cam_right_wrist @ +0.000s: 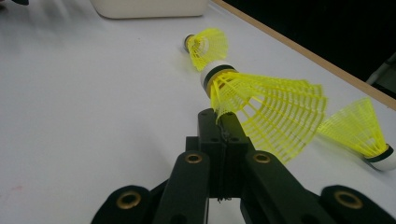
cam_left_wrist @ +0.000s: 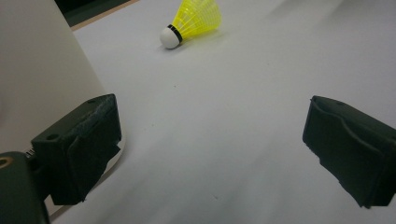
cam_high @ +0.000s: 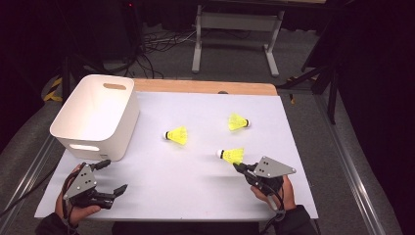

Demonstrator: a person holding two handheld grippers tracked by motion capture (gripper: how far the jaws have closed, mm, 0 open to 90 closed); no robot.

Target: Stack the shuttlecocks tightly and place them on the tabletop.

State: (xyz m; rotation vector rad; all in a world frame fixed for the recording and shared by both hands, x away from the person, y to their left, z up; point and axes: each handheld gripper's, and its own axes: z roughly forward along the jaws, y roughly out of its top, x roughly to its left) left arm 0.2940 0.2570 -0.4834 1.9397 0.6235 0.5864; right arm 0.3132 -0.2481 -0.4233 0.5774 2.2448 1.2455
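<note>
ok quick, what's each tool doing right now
left tool: open, holding nothing
right tool: shut on the skirt of a shuttlecock

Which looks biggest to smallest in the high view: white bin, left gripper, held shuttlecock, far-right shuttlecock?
1. white bin
2. left gripper
3. held shuttlecock, pinched by the right gripper, and far-right shuttlecock: look alike, not ranked.

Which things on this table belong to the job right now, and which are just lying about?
In the job:
- shuttlecock pinched by its skirt in the right gripper
- two other shuttlecocks on the table
- white bin, likely the drop spot

Lying about:
- metal stand and cables on the floor
</note>
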